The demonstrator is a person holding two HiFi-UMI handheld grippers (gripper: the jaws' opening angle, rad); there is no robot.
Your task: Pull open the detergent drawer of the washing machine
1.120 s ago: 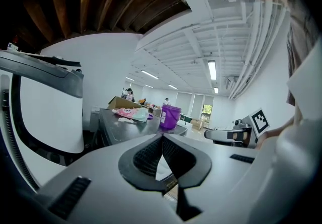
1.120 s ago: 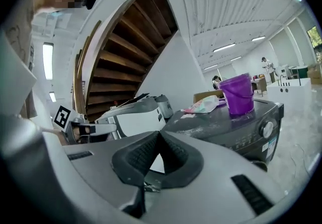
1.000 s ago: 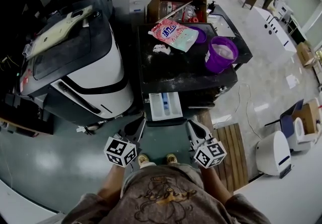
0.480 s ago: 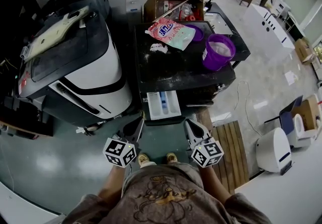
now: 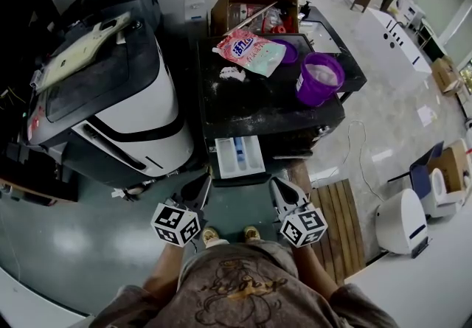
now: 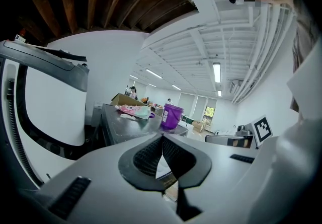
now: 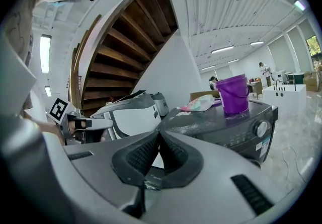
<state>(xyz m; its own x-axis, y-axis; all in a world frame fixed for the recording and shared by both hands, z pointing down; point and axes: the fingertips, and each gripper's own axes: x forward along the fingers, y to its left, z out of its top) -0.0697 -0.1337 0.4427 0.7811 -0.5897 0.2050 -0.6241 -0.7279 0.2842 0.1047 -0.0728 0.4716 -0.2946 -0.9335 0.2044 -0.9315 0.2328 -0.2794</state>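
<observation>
The dark washing machine (image 5: 265, 109) stands in front of me, and its white detergent drawer (image 5: 240, 155) is pulled out toward me, showing a blue compartment. My left gripper (image 5: 200, 188) hovers just below and left of the drawer's front, shut and empty. My right gripper (image 5: 277, 186) hangs just below and right of it, also shut on nothing. In the left gripper view the jaws (image 6: 162, 140) meet at the tips. The right gripper view shows its jaws (image 7: 158, 140) closed too, with the machine's control panel (image 7: 241, 132) beyond.
A purple bucket (image 5: 320, 77), a pink detergent bag (image 5: 249, 50) and spilled powder lie on the machine's top. A cardboard box (image 5: 254, 4) is behind it. A large black-and-white machine (image 5: 110, 105) stands left, and a wooden pallet (image 5: 335, 220) and a white unit (image 5: 402, 225) right.
</observation>
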